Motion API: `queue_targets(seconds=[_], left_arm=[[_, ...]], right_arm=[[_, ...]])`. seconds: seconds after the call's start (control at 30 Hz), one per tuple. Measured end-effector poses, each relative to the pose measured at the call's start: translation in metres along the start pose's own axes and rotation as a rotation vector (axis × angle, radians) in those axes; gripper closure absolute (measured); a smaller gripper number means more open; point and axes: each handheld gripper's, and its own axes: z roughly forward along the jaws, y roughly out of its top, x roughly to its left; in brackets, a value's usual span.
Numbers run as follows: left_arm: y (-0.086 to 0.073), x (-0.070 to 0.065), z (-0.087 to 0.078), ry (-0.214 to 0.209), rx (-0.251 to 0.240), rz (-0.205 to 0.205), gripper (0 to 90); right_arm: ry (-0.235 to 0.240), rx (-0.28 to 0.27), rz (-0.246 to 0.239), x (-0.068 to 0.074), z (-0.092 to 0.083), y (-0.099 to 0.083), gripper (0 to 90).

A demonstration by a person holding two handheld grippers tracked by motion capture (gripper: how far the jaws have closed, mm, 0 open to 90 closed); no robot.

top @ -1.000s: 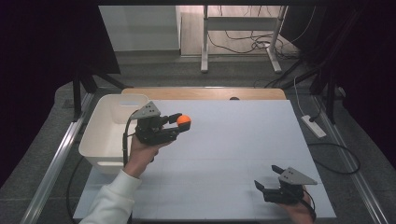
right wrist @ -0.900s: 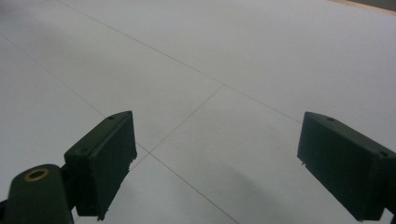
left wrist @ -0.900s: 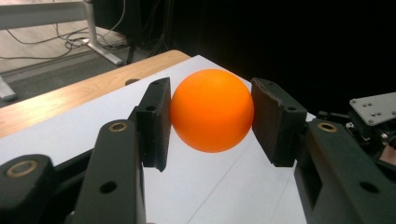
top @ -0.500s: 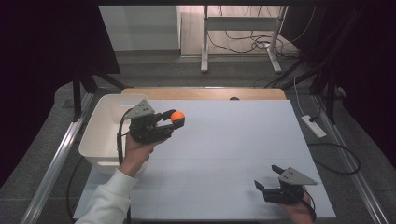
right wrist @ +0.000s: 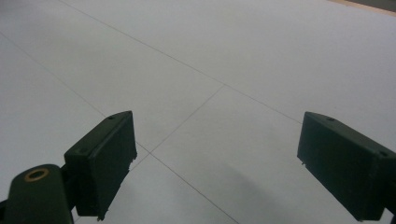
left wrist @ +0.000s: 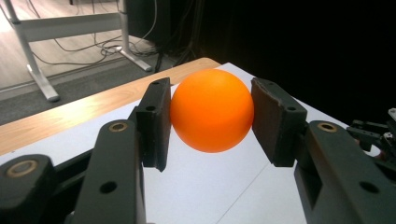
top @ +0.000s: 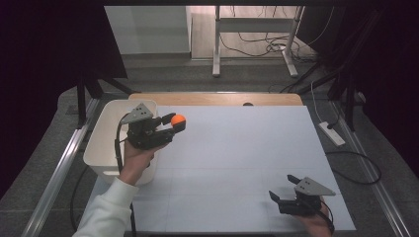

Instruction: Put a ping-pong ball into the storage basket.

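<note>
The right gripper rests near the desk's near right corner, jaws apart. The left gripper is raised by the left edge, clamped on the ball, beside the bin. Cables lie on the floor beyond.

The tabletop lies bare across its middle and right half, open to passage. A white bin blocks the left edge. The left gripper, clamped on an orange ball, hangs just beside the bin. The right gripper occupies the near right corner, jaws apart.
</note>
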Motion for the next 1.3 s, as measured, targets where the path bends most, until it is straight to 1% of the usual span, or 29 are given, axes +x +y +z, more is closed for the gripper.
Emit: queue_targets(seconds=[0.17,0.73,1.3], left_arm=[[0.000,0.005,-0.004,0.018,-0.007,-0.005,50.6],[0.001,0.020,-0.015,0.058,-0.011,-0.028,50.6],[0.000,0.041,-0.028,0.132,-0.013,-0.058,50.5]], right_arm=[[-0.001,0.001,-0.003,0.000,0.000,0.000,11.4],[0.001,-0.001,0.001,0.001,0.000,0.000,11.4],[0.002,-0.002,0.000,0.001,0.001,0.001,11.4]])
